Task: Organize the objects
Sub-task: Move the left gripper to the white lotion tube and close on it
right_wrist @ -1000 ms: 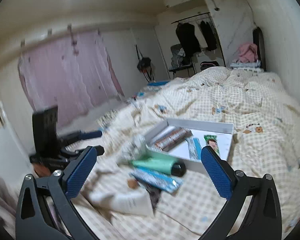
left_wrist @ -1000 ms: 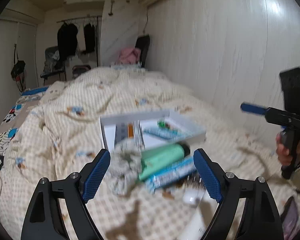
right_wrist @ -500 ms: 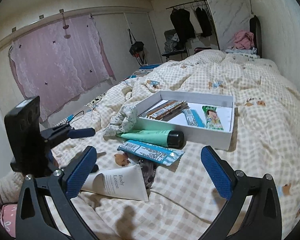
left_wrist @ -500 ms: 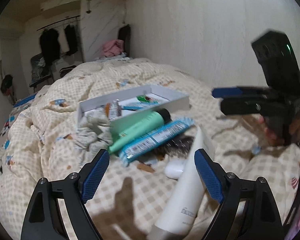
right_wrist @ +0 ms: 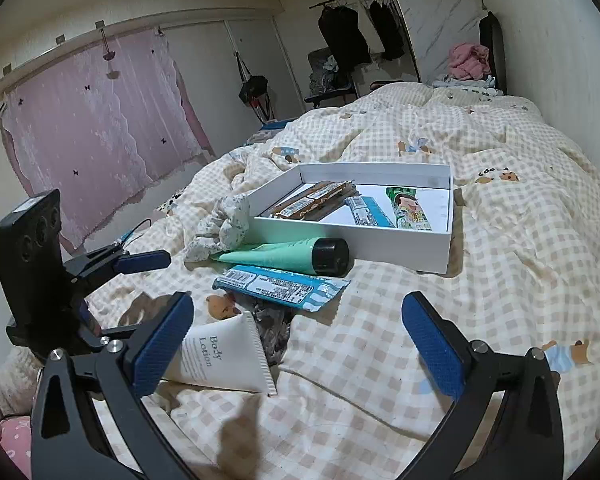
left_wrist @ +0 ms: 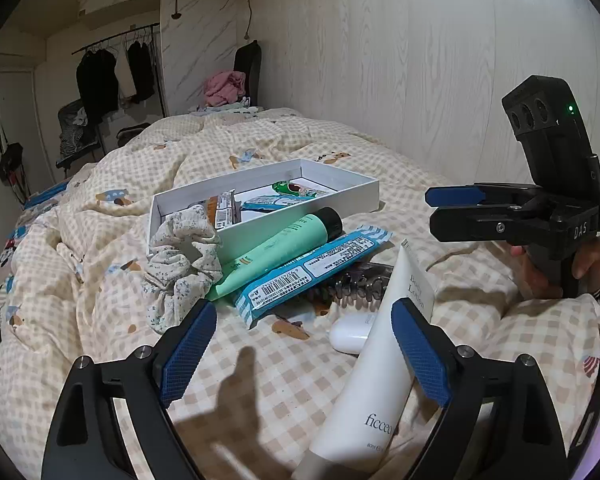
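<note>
Left wrist view, left to right: caught left gripper (left_wrist: 298, 354) spread wide, gripping nothing, poised over loose clutter. Found scrunchie (left_wrist: 182, 258), green tube (left_wrist: 278, 248) and blue packet (left_wrist: 312, 266) heaped against white box (left_wrist: 300, 222), mid-bed, likely awaiting sorting. Right gripper (right_wrist: 298, 354) likewise wide, empty.

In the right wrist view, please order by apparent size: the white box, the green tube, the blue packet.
1. white box, clearly largest, though farthest.
2 and 3. green tube and blue packet: look about equal in length, so I do not rank them.
</note>
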Demonstrator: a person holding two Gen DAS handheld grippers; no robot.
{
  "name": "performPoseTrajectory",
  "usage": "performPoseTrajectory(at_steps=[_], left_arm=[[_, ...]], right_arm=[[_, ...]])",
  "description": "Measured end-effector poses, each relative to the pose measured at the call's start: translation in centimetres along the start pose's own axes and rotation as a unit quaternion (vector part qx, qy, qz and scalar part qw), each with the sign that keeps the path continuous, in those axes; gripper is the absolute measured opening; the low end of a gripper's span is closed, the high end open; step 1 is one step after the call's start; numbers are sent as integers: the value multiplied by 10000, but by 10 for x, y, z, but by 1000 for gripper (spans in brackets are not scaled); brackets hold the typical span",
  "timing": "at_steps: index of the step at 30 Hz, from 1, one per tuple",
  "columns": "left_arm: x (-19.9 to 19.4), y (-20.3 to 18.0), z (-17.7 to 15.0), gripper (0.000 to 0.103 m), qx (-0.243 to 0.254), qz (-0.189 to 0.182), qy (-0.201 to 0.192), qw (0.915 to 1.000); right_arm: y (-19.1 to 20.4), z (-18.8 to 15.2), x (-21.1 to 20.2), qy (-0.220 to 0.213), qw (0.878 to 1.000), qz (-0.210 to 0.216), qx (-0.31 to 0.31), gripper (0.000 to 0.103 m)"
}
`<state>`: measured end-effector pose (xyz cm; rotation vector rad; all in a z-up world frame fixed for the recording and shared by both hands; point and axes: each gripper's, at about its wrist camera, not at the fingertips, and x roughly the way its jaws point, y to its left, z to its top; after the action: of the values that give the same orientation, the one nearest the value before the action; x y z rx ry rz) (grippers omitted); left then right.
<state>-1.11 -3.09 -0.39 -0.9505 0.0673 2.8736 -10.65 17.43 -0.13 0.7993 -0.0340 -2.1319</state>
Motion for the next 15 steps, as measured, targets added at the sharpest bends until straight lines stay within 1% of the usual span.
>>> performPoseTrajectory(at_steps=[6,8,9,10,11,12,14,15], left_arm=[[0,1,0,91,-8,-23,5,10000],[0,0,0,88,27,-82,1,10000],[-1,-1,-1,84,85,-192,-1,9998],[-2,-3,-2,73,153,-342,-6,9993],[-2,-5,-2,65,221,-466,-8,9987],[-2,-8,-3,63,330,-571,-4,9978],[-1,-11,-4,50,444,-703,45,9965],[0,-12,-4,47,498,-847,84,9951]], right_arm=[[-2,0,1,6,10000,22,48,103],[-3,0,2,12,10000,28,77,103],[-4,-1,2,12,10000,34,92,103],[-4,-1,2,10,9999,39,111,103],[-6,-1,1,10,9999,43,127,103],[-6,-1,2,11,9999,45,141,103],[-7,-2,1,7,9998,52,175,103],[-8,-2,1,7,9998,56,189,103]])
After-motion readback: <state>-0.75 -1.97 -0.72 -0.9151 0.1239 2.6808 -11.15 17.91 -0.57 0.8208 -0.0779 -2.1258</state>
